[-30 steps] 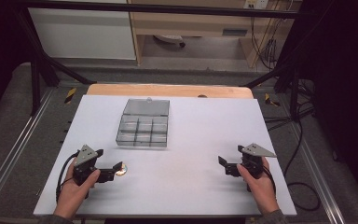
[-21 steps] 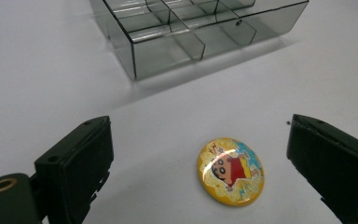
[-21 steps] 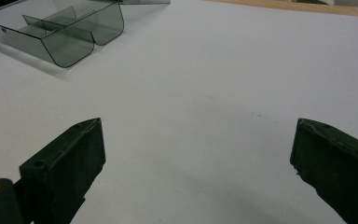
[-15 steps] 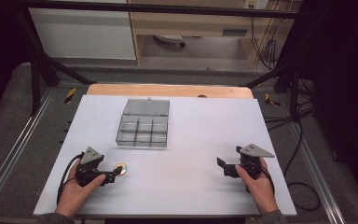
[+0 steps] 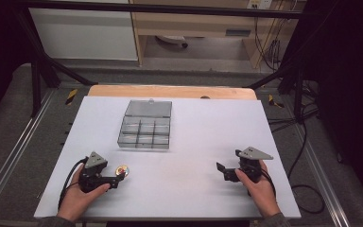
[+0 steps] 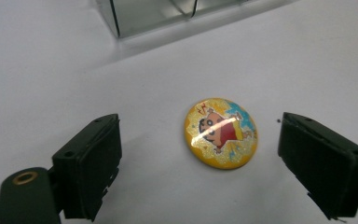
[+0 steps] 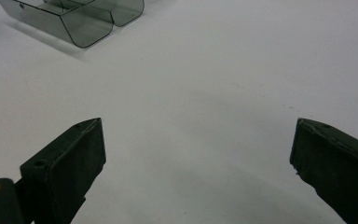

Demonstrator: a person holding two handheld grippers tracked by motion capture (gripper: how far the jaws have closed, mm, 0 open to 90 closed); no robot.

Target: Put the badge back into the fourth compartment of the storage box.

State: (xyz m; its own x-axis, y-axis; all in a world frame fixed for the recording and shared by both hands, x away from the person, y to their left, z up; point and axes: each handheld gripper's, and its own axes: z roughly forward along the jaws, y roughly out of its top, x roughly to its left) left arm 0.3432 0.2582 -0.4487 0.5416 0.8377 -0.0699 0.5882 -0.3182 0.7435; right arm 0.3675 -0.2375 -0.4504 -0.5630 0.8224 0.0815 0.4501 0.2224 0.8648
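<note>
Round yellow cartoon badge [image 6: 221, 133], glossy, poss. glittery, betw. spread left claw [image 6: 200, 154]; right claw [image 7: 198, 163] spread.

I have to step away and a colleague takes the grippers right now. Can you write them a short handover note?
Left gripper: open, low over the white table, jaws either side of the round yellow cartoon badge, not touching it.
Right gripper: open, holding nothing, over bare table on the right.
Clear compartment box: at the table's far middle, lid open; I can't tell whether anything is in it.
Done: nothing placed that I can see.
Left: probably grip the badge and put it in a compartment.
</note>
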